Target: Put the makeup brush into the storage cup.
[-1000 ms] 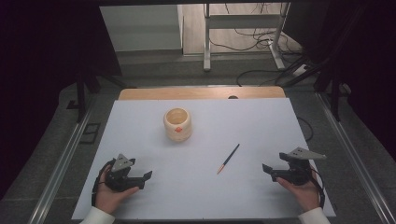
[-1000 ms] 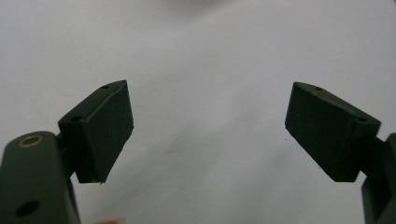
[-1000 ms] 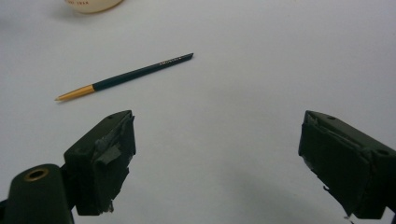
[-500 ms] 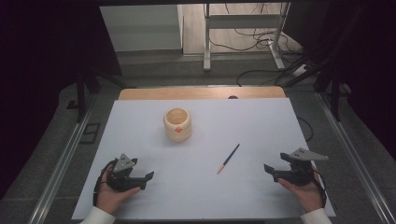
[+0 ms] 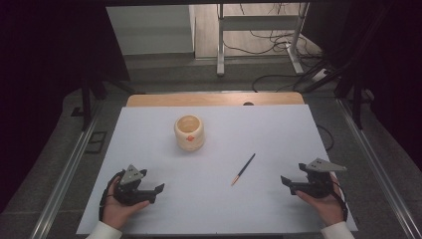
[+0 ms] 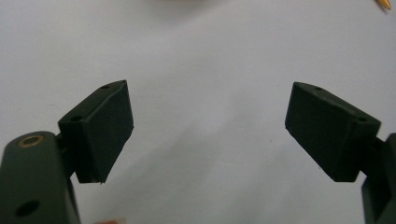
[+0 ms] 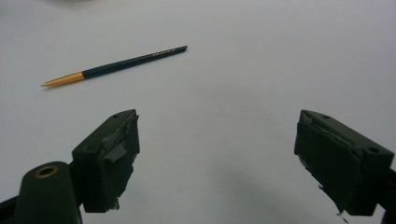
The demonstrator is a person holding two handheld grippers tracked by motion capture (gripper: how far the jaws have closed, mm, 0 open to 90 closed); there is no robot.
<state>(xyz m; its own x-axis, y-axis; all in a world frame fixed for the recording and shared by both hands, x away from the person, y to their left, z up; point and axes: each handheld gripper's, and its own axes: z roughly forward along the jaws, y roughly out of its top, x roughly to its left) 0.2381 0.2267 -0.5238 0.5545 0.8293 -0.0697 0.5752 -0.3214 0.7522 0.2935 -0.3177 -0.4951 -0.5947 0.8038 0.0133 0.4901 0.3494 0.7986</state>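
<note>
Both tongs, left [image 5: 158, 188] and right [image 5: 283, 179], have barely shifted, gaping empty near the sheet's [image 5: 209, 199] front edge.

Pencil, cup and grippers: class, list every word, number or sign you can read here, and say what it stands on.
Pencil: a small pale imprint along the dark barrel, too small to read.
Cup: an orange mark on its side, too blurred to tell.
No readable text anywhere.
</note>
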